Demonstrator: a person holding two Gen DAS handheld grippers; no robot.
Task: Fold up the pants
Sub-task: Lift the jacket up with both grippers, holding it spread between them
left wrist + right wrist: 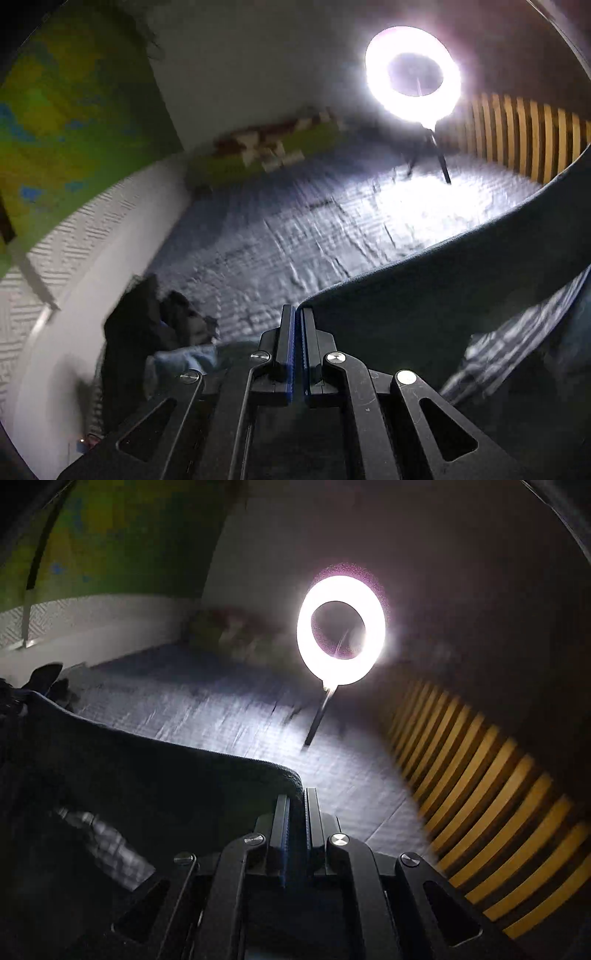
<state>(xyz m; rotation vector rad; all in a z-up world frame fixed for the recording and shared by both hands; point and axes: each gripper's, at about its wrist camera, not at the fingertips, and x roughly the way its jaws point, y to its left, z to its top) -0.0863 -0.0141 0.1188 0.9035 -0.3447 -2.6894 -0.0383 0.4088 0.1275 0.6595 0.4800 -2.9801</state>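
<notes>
L gripper [298, 314] fingers clamped on pants [461, 280] edge; cloth runs off to the right of the tips, lifted clear of the bed [295, 240]. R gripper [301, 795] fingers pinch the pants [147, 775] corner too, cloth hanging left of the tips. Ring light [341, 629] beyond both. Dark clothes pile [147, 325] left of L fingers.

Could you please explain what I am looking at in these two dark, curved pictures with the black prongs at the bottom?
Each picture comes from a fisheye camera on a handheld two-finger gripper, looking along its fingers. One shows the left gripper, the other the right gripper. Both are shut on an edge of the same dark pants, lifted between them above a blue-grey quilted bed cover. A ring light on a stand glares from the bed. A heap of dark clothes lies near the white wall, and wooden slats line the other side.
</notes>
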